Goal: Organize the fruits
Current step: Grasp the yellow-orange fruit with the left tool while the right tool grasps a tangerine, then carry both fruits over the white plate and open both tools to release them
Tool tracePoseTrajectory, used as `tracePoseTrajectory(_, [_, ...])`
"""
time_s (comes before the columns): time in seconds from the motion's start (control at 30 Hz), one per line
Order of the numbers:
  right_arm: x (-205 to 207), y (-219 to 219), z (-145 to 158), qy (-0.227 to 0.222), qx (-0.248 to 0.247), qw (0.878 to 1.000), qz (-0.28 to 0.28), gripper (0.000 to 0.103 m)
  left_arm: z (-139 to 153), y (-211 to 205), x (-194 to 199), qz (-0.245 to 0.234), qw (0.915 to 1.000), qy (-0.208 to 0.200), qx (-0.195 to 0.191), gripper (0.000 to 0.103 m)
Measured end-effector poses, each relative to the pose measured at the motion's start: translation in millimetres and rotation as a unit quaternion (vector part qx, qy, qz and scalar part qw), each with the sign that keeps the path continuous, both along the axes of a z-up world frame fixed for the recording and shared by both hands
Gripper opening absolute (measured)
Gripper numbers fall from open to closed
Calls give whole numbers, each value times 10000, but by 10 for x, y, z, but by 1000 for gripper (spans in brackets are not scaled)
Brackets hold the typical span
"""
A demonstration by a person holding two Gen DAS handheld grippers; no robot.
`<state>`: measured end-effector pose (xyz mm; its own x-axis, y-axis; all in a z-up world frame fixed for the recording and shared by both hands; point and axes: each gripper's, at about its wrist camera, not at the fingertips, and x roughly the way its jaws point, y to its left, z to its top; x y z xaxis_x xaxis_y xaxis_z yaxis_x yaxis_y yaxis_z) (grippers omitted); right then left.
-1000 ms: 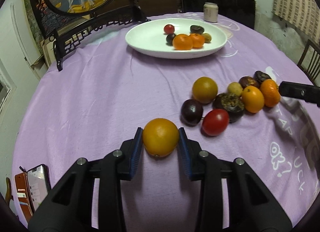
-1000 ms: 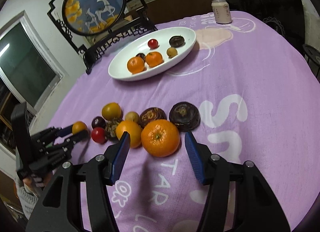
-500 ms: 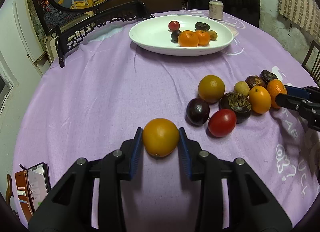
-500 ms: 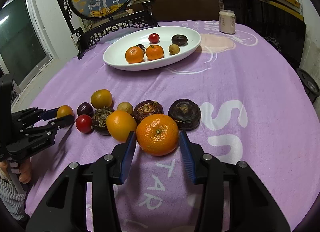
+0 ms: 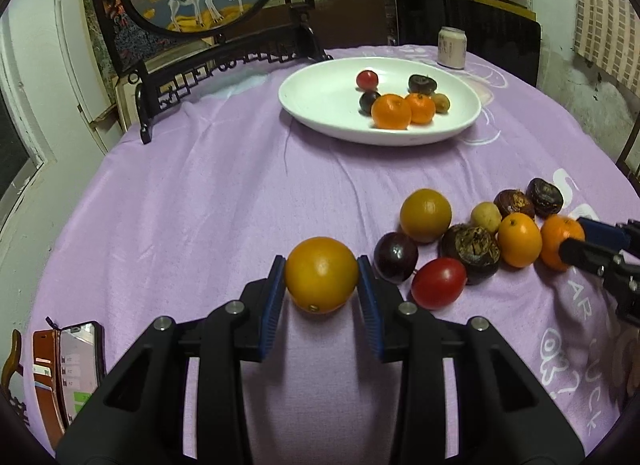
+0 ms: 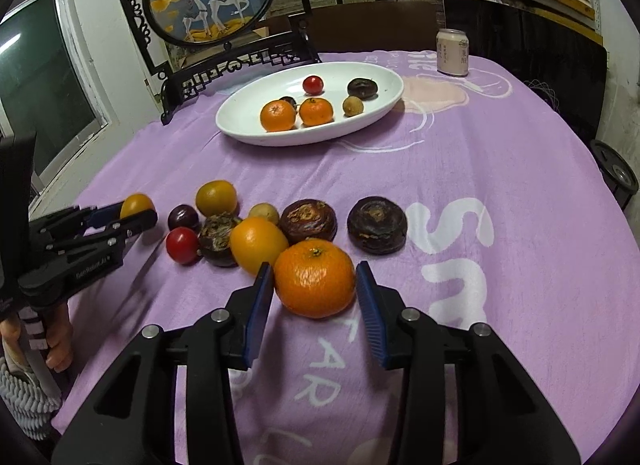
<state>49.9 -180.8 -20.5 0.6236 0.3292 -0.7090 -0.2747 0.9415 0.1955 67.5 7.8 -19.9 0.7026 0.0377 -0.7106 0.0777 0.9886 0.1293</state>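
Left gripper (image 5: 321, 297): blue pads clamped on a yellow-orange fruit (image 5: 321, 280), one on each side.
Right gripper (image 6: 315, 299): jaws closing; mandarin (image 6: 315, 277) between the pads, both pads at its skin.
Loose fruit: orange (image 6: 258, 245) just left of the right gripper's left finger, touching the mandarin; two dark round fruits (image 6: 307, 221) beyond the fingertips.
White plate (image 6: 240, 121): well ahead of both grippers, holding six fruits.
Can (image 6: 452, 52): beyond the plate.
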Motion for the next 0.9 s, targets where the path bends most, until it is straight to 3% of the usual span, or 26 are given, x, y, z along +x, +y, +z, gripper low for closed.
tracePoseTrajectory(0.37, [-51,-41,28,-89,146,9998,-41,42,48,-14,-39,7,9998,-160,76,36])
tracePoseTrajectory(0.53, [-97,-67,93,-231,315,9992,-19,36,67,-15,-44,18,9997,-212,85,36])
tracePoseTrajectory(0.7, [-87,-15,51,-95,124,9999,74,37,41,-34,-37,-29,9998,-142,141,36])
tracePoseTrajectory(0.8, [-98,62,17,7,-23,9996,264,43,33,-39,-33,-48,9998,-120,152,36])
tracePoseTrajectory(0.87, [-102,111,-8,42,-189,9994,304,59,22,-48,-29,-62,9998,-98,175,36])
tracePoseTrajectory(0.9, [-96,127,-28,85,-247,9992,317,59,19,-51,-29,-70,9998,-94,186,36])
